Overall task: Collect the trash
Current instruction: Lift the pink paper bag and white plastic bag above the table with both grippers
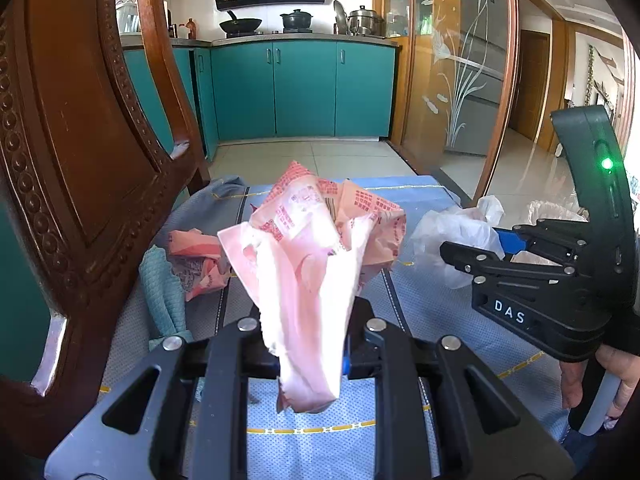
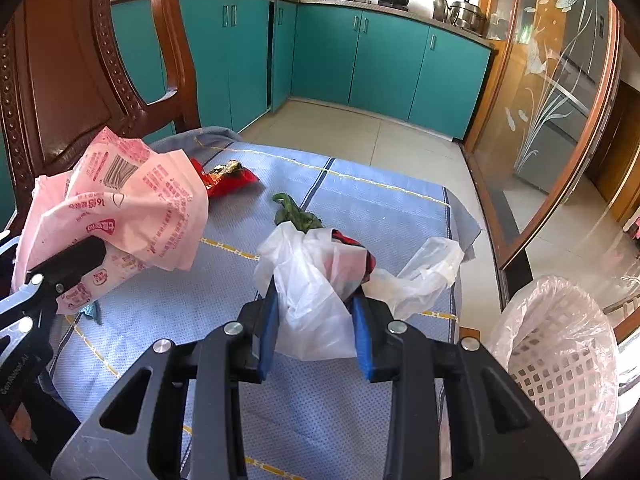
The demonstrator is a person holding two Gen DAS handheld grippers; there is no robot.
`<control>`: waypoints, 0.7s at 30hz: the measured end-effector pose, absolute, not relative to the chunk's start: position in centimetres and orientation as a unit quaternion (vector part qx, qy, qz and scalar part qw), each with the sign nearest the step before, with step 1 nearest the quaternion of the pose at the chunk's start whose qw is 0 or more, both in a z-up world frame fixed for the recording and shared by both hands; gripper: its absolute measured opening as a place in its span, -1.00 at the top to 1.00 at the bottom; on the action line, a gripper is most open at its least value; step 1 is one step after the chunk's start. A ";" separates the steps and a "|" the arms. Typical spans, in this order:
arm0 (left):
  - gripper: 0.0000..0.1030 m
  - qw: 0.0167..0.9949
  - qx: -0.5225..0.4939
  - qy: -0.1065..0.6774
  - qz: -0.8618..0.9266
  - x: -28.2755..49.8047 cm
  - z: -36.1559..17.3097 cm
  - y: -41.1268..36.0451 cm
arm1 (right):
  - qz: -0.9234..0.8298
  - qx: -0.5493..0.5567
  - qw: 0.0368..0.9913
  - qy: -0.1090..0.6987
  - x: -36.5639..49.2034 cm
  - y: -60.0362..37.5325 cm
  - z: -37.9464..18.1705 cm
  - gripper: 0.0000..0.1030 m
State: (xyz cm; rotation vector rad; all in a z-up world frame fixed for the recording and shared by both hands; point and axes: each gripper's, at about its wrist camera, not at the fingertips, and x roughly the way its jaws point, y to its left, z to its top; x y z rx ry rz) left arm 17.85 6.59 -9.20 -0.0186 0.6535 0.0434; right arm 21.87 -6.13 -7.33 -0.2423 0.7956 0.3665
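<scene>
Both fingers tilt downward: left fingers (image 1: 308,344) clamp pink wrapper (image 1: 316,240), right fingers (image 2: 316,336) seemingly pinch white bag (image 2: 312,296).

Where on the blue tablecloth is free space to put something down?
The blue tablecloth is bare at its far right, between the white plastic bag and the far edge, and in the near strip below the bag. It is crowded on the left, around the pink wrapper and the red snack packet.

Glossy wooden chair (image 1: 80,128), woven tablecloth (image 2: 360,208)
</scene>
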 end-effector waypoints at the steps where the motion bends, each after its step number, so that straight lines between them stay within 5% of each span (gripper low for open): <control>1: 0.61 0.947 -0.009 0.321 0.023 17.9 -9.2 6.6 | 0.178 -0.115 0.899 0.384 21.9 -6.2 -7.3 0.36; 21: 0.61 0.946 -0.012 0.322 0.031 17.7 -9.2 6.6 | 0.179 -0.109 0.901 0.379 21.5 -6.1 -7.1 0.36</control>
